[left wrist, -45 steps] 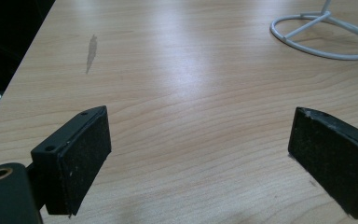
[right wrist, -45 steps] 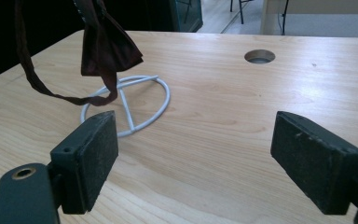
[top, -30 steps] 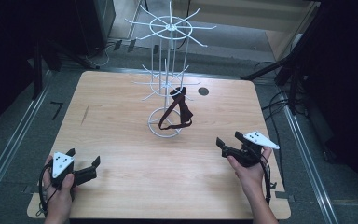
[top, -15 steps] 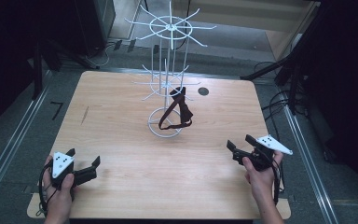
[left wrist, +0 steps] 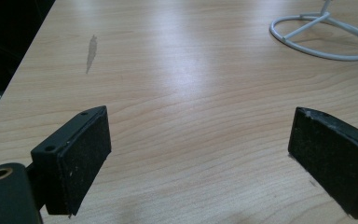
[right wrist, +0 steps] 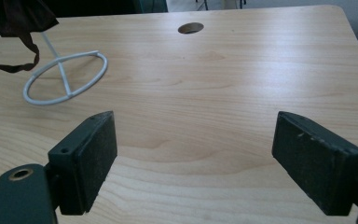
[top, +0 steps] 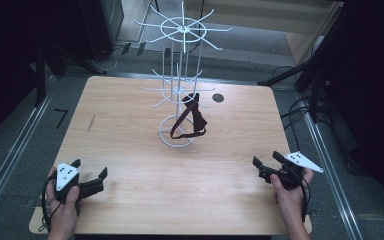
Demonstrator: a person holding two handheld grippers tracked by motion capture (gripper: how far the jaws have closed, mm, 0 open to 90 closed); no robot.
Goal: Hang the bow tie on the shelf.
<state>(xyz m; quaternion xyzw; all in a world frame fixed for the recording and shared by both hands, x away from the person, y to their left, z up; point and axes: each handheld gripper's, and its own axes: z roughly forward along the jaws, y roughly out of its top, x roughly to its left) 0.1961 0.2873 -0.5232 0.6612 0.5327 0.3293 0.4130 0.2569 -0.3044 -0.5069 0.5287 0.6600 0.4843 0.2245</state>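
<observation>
One white wire display rack with radiating hooks (top: 180,75) stands mid-table toward the far side, its ring base (top: 176,131) flat on the wood. One dark brown strap loop (top: 190,117) hangs from a lower hook and drapes down over the ring base. Rack base ring also seen in the left gripper view (left wrist: 324,35) and the right gripper view (right wrist: 65,77), strap edge top left in the latter (right wrist: 21,28).

Two grippers, one per hand. Left black two-jaw gripper with grey triangular plate (top: 87,180) at the near left table corner, held by the left hand (top: 62,205); jaws spread wide, nothing between them, bare wood under them (left wrist: 200,140). Right black two-jaw gripper with grey triangular plate (top: 266,165) at the near right edge, held by the right hand (top: 290,192); jaws spread wide, empty (right wrist: 193,149). Both well apart from the rack, nothing between them and it.

Surface: one light wood-grain rectangular table (top: 130,200), rounded corners. One round dark cable hole (top: 218,98) near the far right, just beside the rack. One grey smudge mark (top: 90,123) on the left part of the top, clear in the left gripper view (left wrist: 91,51).

Room: dim, dark floor, metal rails (top: 10,160) along both sides, black cables (top: 300,107) at far right, dark stand legs at left and right.
</observation>
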